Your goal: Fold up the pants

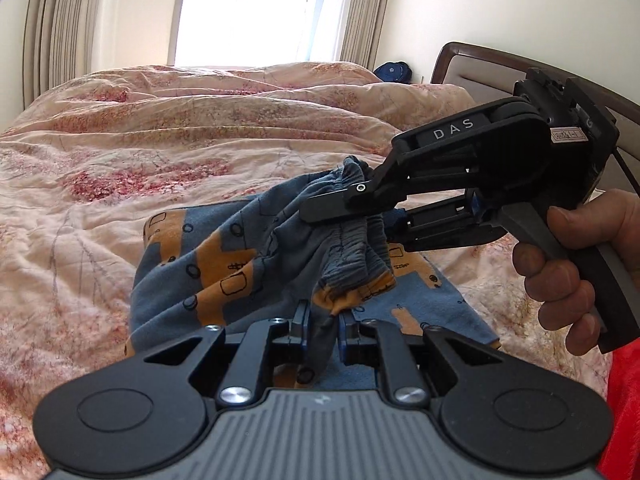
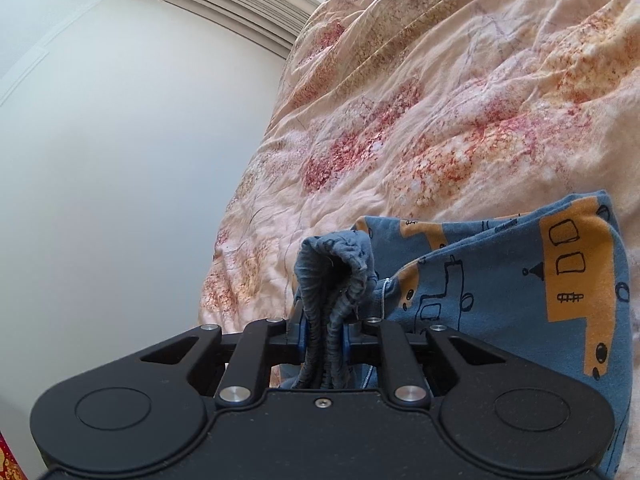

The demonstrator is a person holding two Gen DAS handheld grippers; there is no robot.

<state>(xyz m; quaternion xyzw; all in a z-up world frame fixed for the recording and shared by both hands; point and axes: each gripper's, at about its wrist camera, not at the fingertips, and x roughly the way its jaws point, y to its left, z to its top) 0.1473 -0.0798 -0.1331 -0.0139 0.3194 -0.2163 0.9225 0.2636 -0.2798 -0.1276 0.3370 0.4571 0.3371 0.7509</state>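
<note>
Pants [image 1: 224, 264] of blue and orange print, bunched and lifted just off the bed [image 1: 100, 184], most of the cloth sagging below and away. Nearest, left gripper [image 1: 322, 326] fingers pinching a fold of fabric. Just beyond and above, right gripper [image 1: 352, 216] fingers clamped on the gathered waistband [image 2: 334, 276], right hand [image 1: 580, 272] on the handle. Both pinches close together, so probably spreading apart sideways next, along the waistband. Farther off, window [image 1: 248, 8] and curtains.

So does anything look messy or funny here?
Mostly the pants: they hang in a crumpled bunch over the bed instead of lying flat. The left gripper and the right gripper both have their jaws pinched shut on scrunched fabric. The quilt underneath is rumpled too.
</note>
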